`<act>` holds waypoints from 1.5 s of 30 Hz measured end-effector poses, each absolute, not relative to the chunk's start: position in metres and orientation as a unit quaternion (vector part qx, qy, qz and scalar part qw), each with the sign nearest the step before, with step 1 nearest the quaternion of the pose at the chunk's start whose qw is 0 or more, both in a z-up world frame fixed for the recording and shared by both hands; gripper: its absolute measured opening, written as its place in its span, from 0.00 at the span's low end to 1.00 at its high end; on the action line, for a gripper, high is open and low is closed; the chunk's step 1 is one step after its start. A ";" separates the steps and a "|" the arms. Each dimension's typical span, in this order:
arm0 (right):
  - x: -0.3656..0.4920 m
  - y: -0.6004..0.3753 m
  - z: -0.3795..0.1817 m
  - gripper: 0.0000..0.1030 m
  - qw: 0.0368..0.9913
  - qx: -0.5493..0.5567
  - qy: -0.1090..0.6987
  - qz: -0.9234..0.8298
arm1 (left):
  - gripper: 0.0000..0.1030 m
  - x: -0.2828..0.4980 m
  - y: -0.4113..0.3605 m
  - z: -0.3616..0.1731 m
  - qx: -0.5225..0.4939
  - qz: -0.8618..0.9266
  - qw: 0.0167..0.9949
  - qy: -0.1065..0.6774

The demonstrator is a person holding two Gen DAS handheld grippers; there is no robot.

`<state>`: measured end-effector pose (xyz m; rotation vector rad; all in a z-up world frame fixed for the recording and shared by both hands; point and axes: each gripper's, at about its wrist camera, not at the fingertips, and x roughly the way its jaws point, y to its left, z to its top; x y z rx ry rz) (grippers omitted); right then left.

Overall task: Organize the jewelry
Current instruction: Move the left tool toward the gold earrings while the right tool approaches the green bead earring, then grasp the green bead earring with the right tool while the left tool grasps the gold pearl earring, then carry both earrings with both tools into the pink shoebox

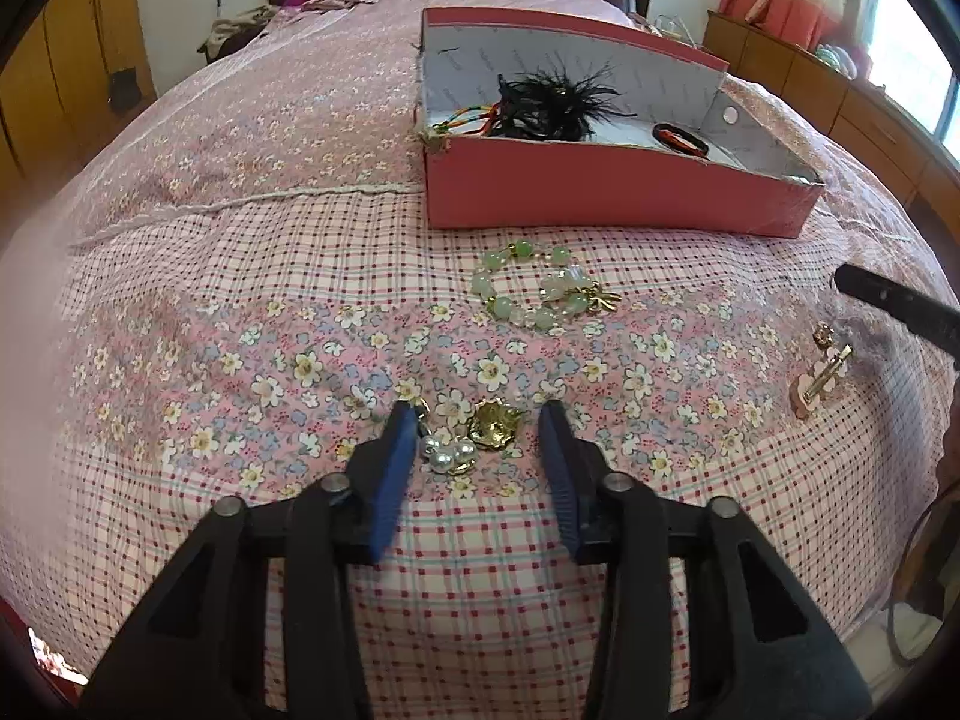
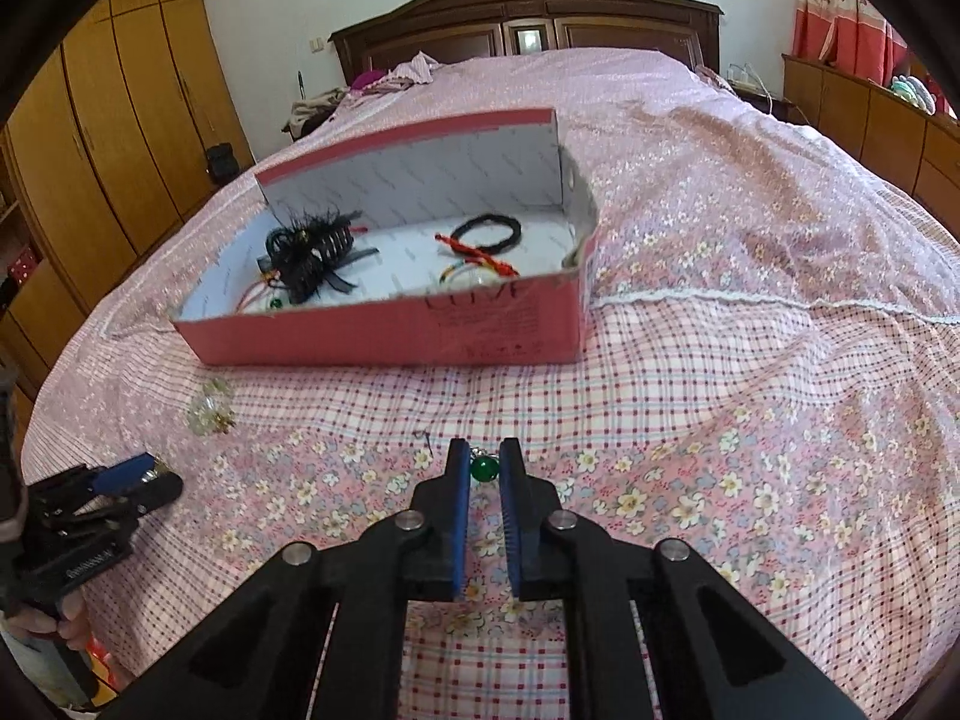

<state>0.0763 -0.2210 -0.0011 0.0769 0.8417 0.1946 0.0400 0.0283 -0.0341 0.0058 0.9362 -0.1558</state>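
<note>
My left gripper (image 1: 480, 414) is open low over the bed, its blue fingers on either side of a gold flower brooch (image 1: 493, 417) and a pearl-and-gold earring (image 1: 449, 453). A green bead bracelet (image 1: 537, 291) lies beyond, in front of the pink box (image 1: 600, 192). My right gripper (image 2: 484, 453) is nearly closed around a green bead earring (image 2: 483, 469); whether the pads touch it is unclear. The pink box (image 2: 420, 330) holds a black feathered hair clip (image 2: 312, 258), a black hair band (image 2: 486, 232) and red cords. The left gripper also shows in the right wrist view (image 2: 129, 474).
A pink hair clip with a gold clasp (image 1: 822, 381) lies to the right. A clear bead piece (image 2: 210, 411) lies left of the box. The flowered bedspread (image 2: 720, 300) covers the bed; a wooden headboard, wardrobe and drawers surround it.
</note>
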 end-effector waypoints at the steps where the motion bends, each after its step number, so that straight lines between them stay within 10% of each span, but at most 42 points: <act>1: 0.076 -0.221 0.001 0.11 0.908 0.038 0.405 0.095 | 0.19 0.040 0.028 -0.034 0.004 -0.078 0.889 0.451; 5: 0.075 -0.221 0.007 0.11 0.911 0.042 0.398 0.099 | 0.03 0.040 0.028 -0.032 -0.001 -0.087 0.888 0.452; 45: 0.096 -0.217 0.057 0.11 0.928 0.039 0.352 0.115 | 0.03 0.081 0.021 0.052 -0.021 -0.119 0.920 0.374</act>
